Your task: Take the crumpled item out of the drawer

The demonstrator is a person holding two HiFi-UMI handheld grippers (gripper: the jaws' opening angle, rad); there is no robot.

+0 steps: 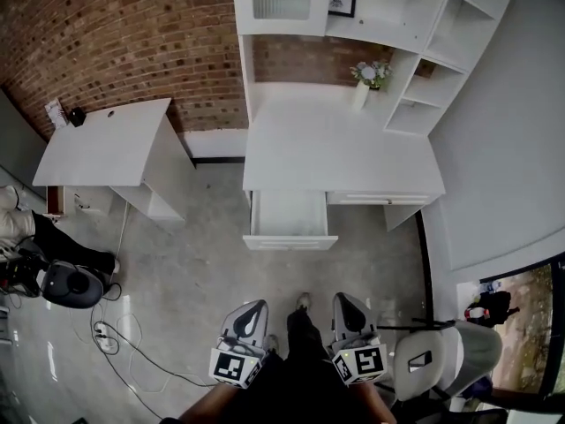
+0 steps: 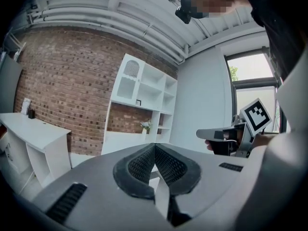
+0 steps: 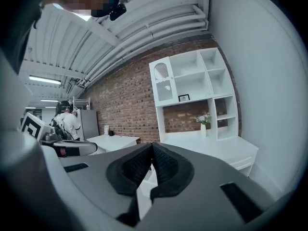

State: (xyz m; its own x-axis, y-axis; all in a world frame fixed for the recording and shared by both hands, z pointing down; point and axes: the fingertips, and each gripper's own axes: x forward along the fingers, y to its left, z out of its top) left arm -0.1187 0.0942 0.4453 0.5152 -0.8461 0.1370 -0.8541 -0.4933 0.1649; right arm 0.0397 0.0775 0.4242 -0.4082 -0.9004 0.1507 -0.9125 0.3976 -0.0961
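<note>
While the drawer [image 1: 290,242] of the white bench [image 1: 340,148] is already standing open, the task is barely beginning; the left gripper [image 1: 251,312] and right gripper [image 1: 344,306] are hovering well short of it, jaws pressed together on nothing; no crumpled item is showing in the drawer from here.

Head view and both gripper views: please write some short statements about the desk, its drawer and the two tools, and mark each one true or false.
1. The drawer is pulled open. True.
2. The left tool holds a crumpled item. False: its jaws are together with nothing between them.
3. A vase of flowers stands on the desk. True.
4. The right tool reaches inside the drawer. False: it is held well short of the desk, with its jaws together and empty.
</note>
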